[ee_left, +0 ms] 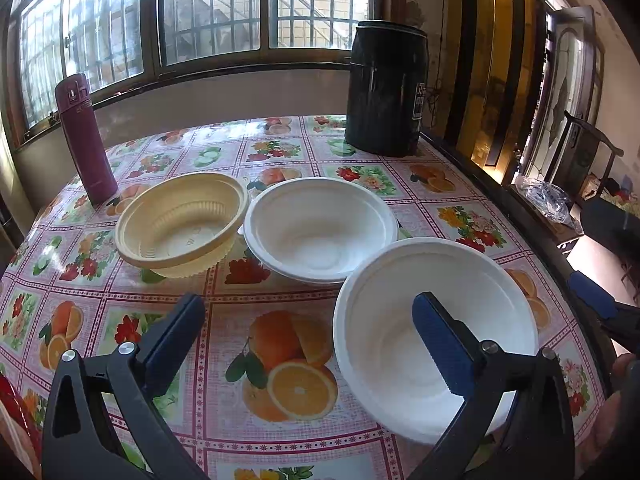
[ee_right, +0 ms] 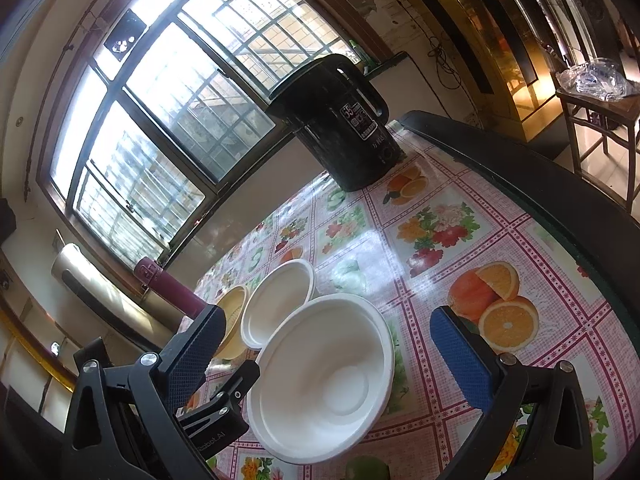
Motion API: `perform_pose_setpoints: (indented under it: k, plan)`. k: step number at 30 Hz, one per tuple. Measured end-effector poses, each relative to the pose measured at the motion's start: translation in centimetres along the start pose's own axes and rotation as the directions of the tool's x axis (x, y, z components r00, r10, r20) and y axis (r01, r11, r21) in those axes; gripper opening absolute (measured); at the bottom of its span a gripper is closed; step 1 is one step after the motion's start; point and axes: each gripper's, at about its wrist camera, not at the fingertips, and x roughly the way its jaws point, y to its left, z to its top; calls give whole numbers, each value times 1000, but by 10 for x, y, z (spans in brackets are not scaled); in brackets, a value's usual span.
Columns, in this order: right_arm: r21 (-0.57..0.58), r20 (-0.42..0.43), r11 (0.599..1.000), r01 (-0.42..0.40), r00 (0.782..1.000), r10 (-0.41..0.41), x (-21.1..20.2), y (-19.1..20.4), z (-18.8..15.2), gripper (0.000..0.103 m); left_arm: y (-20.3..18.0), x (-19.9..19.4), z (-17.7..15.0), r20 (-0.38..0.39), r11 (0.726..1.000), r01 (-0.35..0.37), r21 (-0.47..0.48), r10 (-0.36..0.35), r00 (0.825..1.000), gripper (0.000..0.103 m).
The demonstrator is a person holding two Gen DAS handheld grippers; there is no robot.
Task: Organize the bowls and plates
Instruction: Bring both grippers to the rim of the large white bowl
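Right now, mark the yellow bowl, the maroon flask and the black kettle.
yellow bowl [ee_left: 176, 236]: left wrist view, inner floor of the bowl.
maroon flask [ee_left: 86, 140]: left wrist view, middle of its upright body.
black kettle [ee_right: 344, 140]: right wrist view, front of its dark body.

A lived-in home dining room: a table [ee_left: 280, 452] under a glossy oilcloth printed with oranges, flowers and fruit stands against a wide barred window [ee_left: 208, 12] facing a brick stairwell. A black electric kettle [ee_left: 384, 88] sits at the table's far right corner, a maroon flask [ee_left: 84, 136] at its far left corner. Disposable bowls, one yellow [ee_left: 180, 224] and two white [ee_left: 320, 228], rest mid-table. Beyond the right edge, a dark wooden chair [ee_left: 588, 152], a glass-panelled door [ee_left: 564, 80] and a side table holding a plastic bag [ee_right: 600, 80] fill the room; a standing air conditioner [ee_right: 92, 284] is beside the window.
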Motion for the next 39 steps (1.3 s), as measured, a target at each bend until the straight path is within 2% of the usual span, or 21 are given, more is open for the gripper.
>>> perform_pose_setpoints:
  k: [16,28,39]
  plan:
    - [24,-32,1000,-16,999,16,7,-3,-2,103,0,9,-4,-40,1000,15,-3,-15,999,103]
    - [87,-65,996,-30,997,36,14,-14,-2,103,7,15,-6,-68,999,27,-33,-29,997,103]
    - [98,-92,995,-20,995,29,21,-16,-6,103,3,18,-8,-89,999,34,-19,-36,995,103]
